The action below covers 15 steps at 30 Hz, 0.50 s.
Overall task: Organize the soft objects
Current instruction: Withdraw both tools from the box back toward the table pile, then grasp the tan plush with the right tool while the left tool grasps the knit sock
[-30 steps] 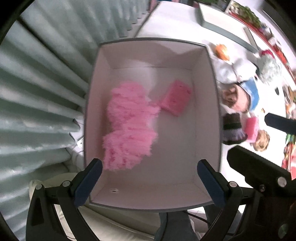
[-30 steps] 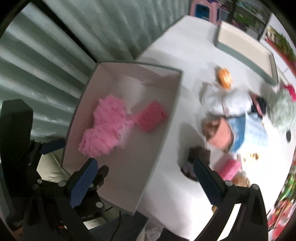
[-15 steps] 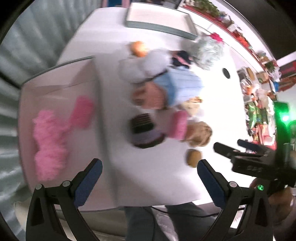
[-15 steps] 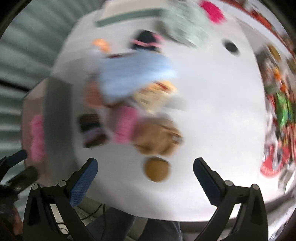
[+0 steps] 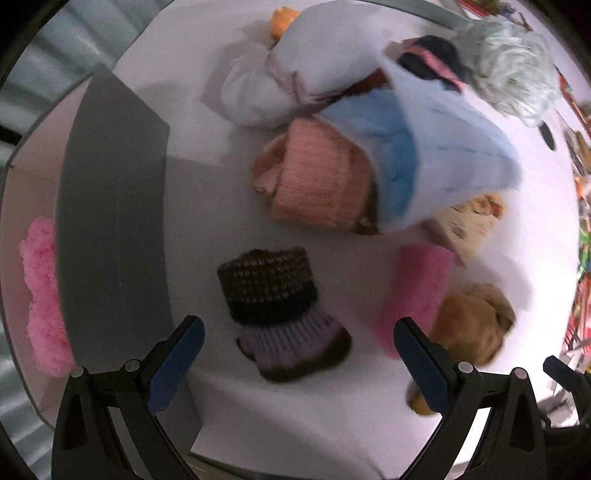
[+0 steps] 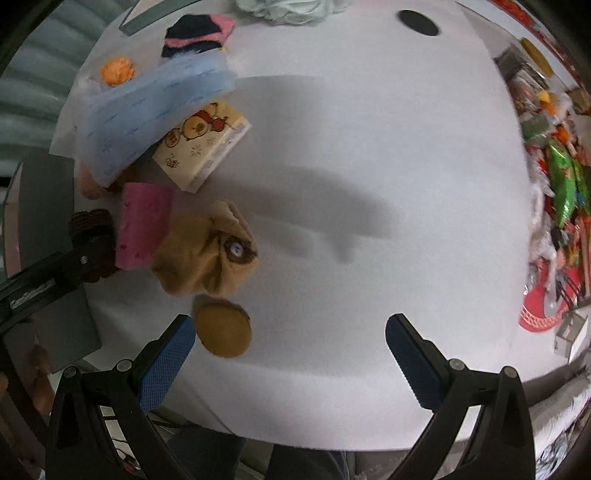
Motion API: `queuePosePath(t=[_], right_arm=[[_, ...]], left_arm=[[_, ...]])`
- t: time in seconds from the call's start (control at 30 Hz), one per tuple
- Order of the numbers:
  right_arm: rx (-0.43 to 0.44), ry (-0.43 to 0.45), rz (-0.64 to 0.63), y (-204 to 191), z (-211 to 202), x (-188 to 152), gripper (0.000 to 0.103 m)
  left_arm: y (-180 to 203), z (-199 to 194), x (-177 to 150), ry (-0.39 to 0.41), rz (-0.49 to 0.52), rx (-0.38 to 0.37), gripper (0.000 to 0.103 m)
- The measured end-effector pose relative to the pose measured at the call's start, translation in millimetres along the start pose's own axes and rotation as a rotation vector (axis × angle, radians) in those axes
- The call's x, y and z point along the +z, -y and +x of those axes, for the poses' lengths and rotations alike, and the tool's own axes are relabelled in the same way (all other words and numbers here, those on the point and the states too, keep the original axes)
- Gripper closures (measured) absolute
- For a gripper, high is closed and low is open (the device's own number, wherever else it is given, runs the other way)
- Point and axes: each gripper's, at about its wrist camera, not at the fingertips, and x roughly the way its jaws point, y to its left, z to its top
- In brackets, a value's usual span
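My left gripper point(image 5: 295, 354) is open just above a brown and lilac knitted hat point(image 5: 277, 310) on the white table. To its right lie a pink sponge point(image 5: 417, 291) and a tan plush toy point(image 5: 476, 321). Behind them sit a peach knitted hat point(image 5: 314, 177), a light blue cloth point(image 5: 443, 147) and a white bundle point(image 5: 295, 74). The grey box point(image 5: 114, 229) at the left holds a fluffy pink item point(image 5: 40, 295). My right gripper point(image 6: 288, 354) is open over bare table, with a round tan pad point(image 6: 221, 328) by its left finger and the tan plush toy point(image 6: 207, 254) beyond.
A tissue pack with cartoon print point(image 6: 203, 147) lies under the blue cloth point(image 6: 147, 110). A dark hat with a pink stripe point(image 6: 195, 33), an orange ball point(image 6: 118, 70) and pale green yarn point(image 5: 509, 74) sit further back. Colourful clutter point(image 6: 554, 192) lines the table's right edge.
Both grippers swung right, away from the box, and out over the pile on the table. The left one has come down close to the brown and lilac hat.
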Motion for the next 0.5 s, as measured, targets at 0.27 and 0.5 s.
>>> queuePosePath(t=[0.27,0.5], right_arm=[[0.026,-0.012,-0.108,-37.1,33.2,35.9,0.000],[-0.039,-0.034,-0.204,-65.1,52.1,47.4,0.006]], left_arm=[[-10.6,28.6,9.2,-0.056,-0.053,0.034,0.000],[-14.9,43.5,11.1,-0.081,-0.075,-0.002,0.000]])
